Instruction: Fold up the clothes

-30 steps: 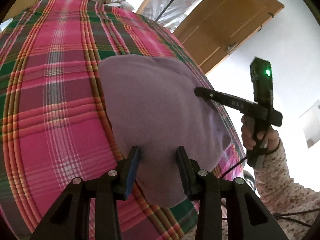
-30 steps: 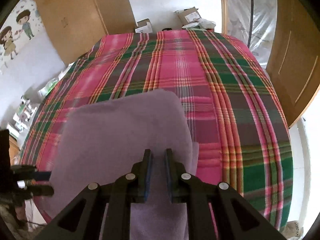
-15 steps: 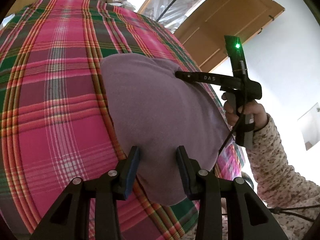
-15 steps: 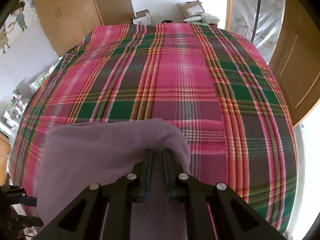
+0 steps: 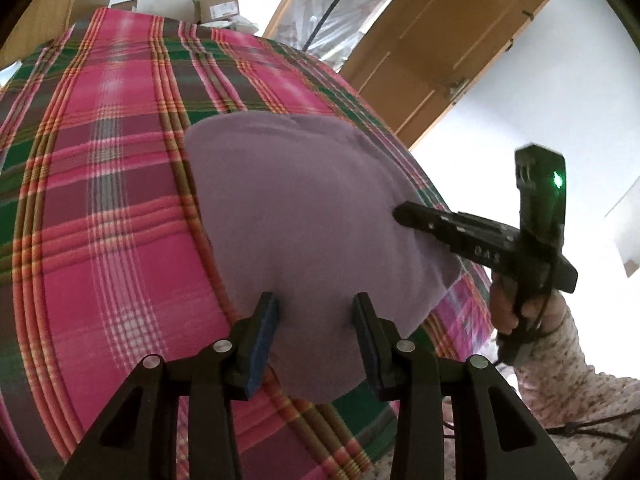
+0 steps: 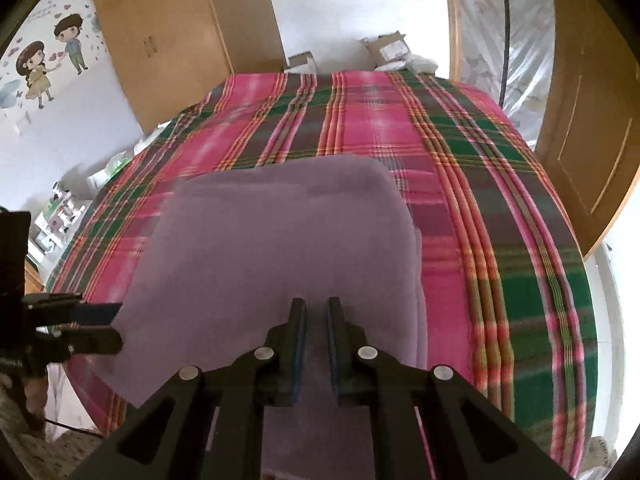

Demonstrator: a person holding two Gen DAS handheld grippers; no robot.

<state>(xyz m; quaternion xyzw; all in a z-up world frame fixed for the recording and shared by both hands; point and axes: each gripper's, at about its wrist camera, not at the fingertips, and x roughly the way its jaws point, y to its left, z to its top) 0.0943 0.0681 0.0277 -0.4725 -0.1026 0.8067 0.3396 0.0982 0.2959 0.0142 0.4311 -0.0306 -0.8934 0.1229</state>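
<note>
Folded mauve garment (image 5: 304, 216): soft matt cloth, fine fleecy nap, no sheen. Pink, green and maroon plaid bedspread (image 5: 100, 208): woven cloth, flat and matt. Left gripper (image 5: 316, 320): black matt plastic body, bright round metal screw heads, dark blue rubbery pads (image 5: 262, 340) on the fingers. Right gripper (image 6: 316, 332): same matt black plastic, metal screws, blue pad lining. Light brown door (image 5: 444, 40): smooth wood with low sheen. Clear wrapping sheet (image 6: 480, 20): glossy, crinkled plastic film. Floral sleeve (image 5: 576, 376): printed matt cloth.

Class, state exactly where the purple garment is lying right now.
The purple garment lies on the plaid bedspread near its front edge, filling both views' centres. The left gripper is at its near-left edge, and the right gripper is over its near end.
</note>
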